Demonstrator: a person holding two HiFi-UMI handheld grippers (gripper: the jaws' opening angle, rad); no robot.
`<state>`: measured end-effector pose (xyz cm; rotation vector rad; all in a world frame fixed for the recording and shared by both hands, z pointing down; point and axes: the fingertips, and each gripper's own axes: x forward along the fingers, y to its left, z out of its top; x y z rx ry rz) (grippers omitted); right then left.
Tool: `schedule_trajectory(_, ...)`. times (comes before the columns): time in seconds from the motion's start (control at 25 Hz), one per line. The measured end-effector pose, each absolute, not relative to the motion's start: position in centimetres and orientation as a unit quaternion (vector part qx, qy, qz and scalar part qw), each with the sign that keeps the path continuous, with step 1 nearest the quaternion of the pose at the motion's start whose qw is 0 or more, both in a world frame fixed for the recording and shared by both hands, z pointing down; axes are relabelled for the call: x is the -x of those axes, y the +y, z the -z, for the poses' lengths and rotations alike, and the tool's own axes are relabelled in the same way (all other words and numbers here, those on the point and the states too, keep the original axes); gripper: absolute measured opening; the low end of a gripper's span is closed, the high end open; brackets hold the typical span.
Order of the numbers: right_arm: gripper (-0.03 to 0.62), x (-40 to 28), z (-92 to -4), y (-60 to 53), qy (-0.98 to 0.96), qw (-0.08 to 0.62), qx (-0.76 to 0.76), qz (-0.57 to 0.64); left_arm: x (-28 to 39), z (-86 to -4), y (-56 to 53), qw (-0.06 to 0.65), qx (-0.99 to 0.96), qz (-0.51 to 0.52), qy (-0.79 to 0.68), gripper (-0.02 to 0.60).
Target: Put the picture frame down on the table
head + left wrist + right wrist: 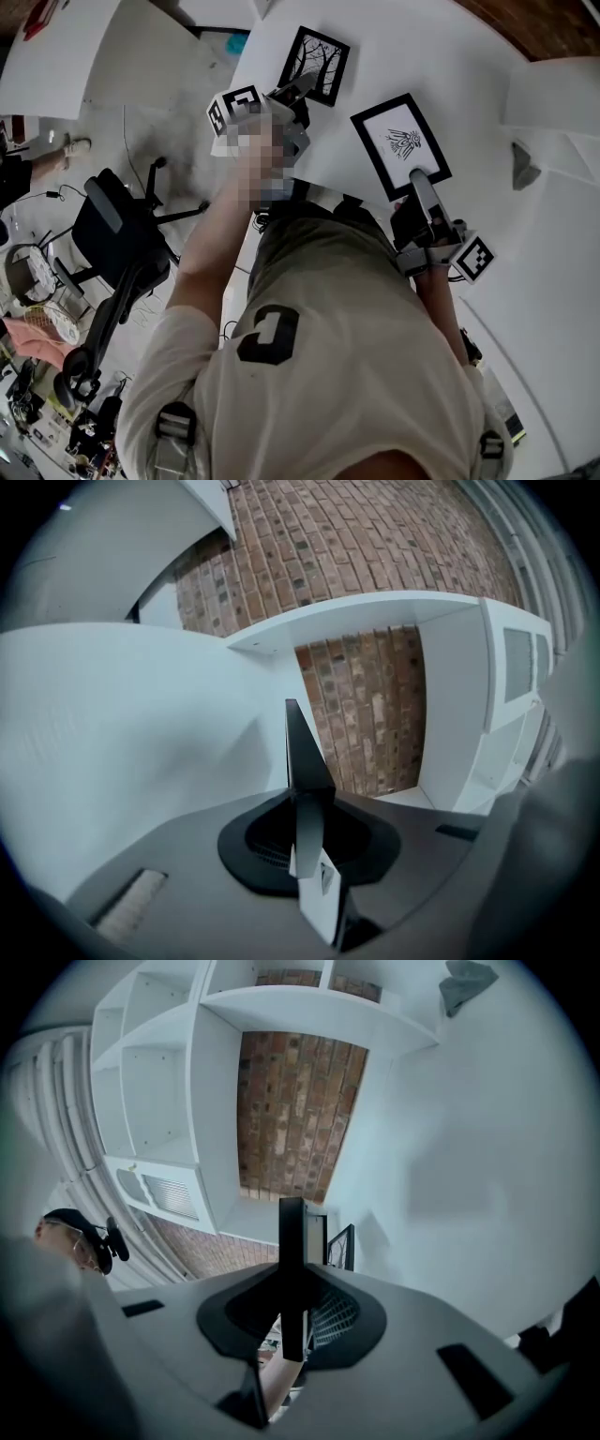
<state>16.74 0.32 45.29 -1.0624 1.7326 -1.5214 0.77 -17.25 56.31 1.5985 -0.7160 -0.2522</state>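
Grip check: right tongs (419,178) clamped shut on near edge of bird frame (398,141), holding it flat, just over or on the table (459,66) – can't tell which. Further out, left tongs (303,87) pinch tree frame (319,58) by its near corner, presumably to land it face up.

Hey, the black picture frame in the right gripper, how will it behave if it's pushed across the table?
The picture frame looks stiff: clamped at one edge by the right gripper, it shows no sag. Thin and flat, it's probably light and won't roll. On the smooth white table it would likely slide easily; any glazing could be fragile.
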Motion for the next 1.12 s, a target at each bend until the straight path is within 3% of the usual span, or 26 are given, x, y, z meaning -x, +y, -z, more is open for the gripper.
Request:
schedule_trajectory(1.0,0.055,-17.5,-46.1,2.1,0.639,0.325,0.408,0.565,-0.9,-64.5,-16.9,0.651,-0.668,0.033,-0.359,0.046)
schedule_trajectory(1.12,0.055,-17.7,-46.3,2.3,0.638,0.324,0.408,0.568,-0.8,-64.5,-16.9,0.643,-0.676,0.021,-0.360,0.120)
